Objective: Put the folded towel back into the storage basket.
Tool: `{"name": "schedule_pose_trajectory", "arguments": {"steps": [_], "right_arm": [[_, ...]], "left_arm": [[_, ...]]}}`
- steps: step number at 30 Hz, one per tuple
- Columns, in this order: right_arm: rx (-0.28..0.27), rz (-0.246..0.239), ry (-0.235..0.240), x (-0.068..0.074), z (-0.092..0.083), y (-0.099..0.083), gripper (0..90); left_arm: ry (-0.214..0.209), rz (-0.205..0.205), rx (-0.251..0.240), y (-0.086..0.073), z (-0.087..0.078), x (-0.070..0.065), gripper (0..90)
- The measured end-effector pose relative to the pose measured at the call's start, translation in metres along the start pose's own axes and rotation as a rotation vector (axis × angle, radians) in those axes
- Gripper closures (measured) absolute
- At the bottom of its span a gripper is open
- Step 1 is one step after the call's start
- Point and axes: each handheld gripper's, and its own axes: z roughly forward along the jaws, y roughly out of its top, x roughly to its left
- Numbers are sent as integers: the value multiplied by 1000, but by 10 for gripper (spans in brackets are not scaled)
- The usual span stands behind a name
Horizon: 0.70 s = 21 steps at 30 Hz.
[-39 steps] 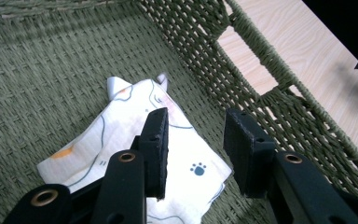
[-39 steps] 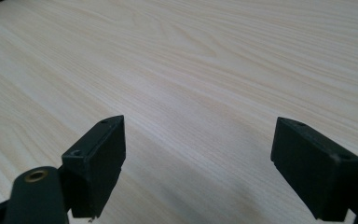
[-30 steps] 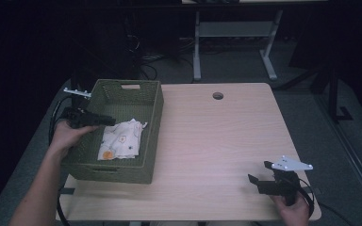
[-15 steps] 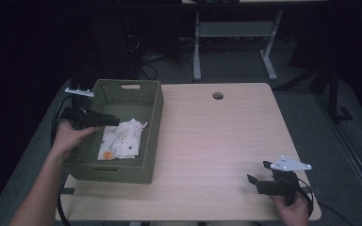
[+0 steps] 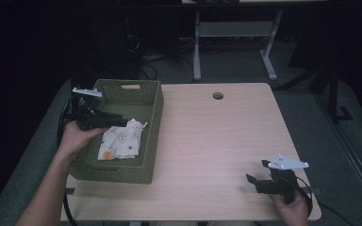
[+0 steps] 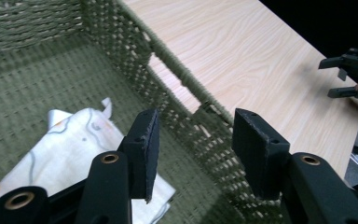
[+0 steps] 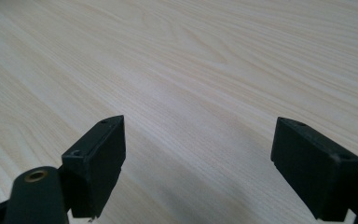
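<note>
Your left gripper sits at the left of the high view, over the green woven basket, jaws parted and holding nothing. In the left gripper view its jaws hang above the white patterned cloth, which lies on the basket floor at lower left of that frame. Your right gripper is at the lower right of the high view, low over the bare wooden table, jaws spread wide and empty, well apart from the basket.
</note>
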Motion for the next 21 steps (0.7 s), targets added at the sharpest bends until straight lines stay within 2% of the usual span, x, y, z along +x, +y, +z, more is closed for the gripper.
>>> {"name": "schedule_pose_trajectory", "arguments": {"steps": [8, 11, 18, 21], "right_arm": [[-2, 8, -4, -2, -1, 1, 155], [-7, 13, -1, -3, -2, 1, 152], [-23, 1, 7, -4, -6, 1, 148], [-37, 11, 12, -6, -9, 1, 145]], "left_arm": [[10, 20, 5, 6, 9, -24, 471], [9, 20, 8, 7, 12, -29, 449], [13, 26, 20, 10, 27, -45, 418], [22, 29, 20, 12, 33, -54, 394]]}}
